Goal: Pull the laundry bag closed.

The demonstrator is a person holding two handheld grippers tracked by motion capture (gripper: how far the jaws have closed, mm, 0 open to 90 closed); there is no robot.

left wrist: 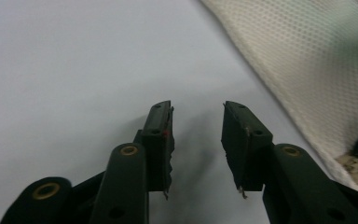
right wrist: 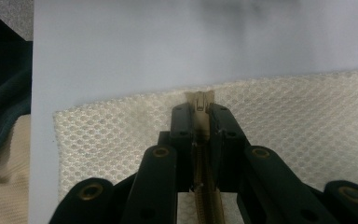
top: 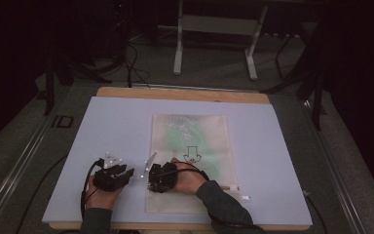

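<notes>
Right now the right gripper (right wrist: 199, 122) is clamping the zipper pull (right wrist: 199, 100) at the mesh bag's (right wrist: 121, 130) edge; left gripper (left wrist: 196, 126) is hanging w/ jaws apart beside the bag, nothing between. Bag's contents are blurry.

You work at a wooden surface (top: 185, 94) covered by a pale blue-white mat (top: 112, 126). A mesh zip bag (top: 195, 141) lies flat on the mat, slightly toward three o'clock of its middle, its long side running from twelve to six o'clock and its near end close to the mat's six o'clock edge.
</notes>
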